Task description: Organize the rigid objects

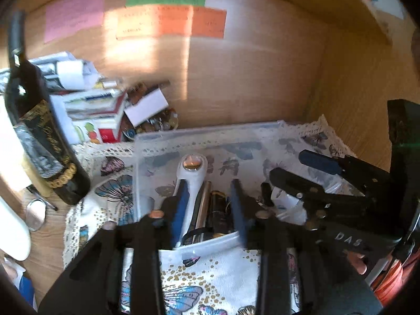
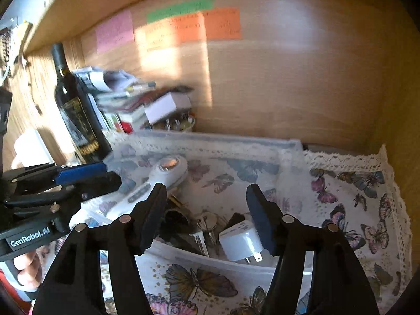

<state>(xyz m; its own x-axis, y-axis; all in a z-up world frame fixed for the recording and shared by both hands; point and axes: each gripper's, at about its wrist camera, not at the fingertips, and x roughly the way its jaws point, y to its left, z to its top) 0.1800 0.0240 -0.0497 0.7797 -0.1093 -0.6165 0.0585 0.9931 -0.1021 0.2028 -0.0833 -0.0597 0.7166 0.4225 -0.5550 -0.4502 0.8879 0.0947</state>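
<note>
A clear plastic box [image 1: 210,131] [image 2: 288,144] sits on a butterfly-print cloth [image 2: 354,197]. In it lie a white handheld magnifier [image 1: 193,169] [image 2: 168,169], dark pens or tubes [image 1: 210,210], keys [image 2: 208,223] and a white plug adapter [image 2: 241,241]. My left gripper [image 1: 208,207] is open over the box's near left part, its fingers either side of the magnifier handle and pens. My right gripper [image 2: 207,210] is open over the box's near edge, above the keys and adapter. Each gripper shows in the other's view, the right [image 1: 309,181] and the left [image 2: 86,176].
A dark wine bottle [image 1: 39,131] [image 2: 76,110] stands left of the box. Behind it lies a pile of papers, small cartons and a jar of coins [image 1: 113,110] [image 2: 147,105]. Coloured notes [image 1: 170,18] hang on the wooden back wall. A spoon [image 1: 35,212] lies at left.
</note>
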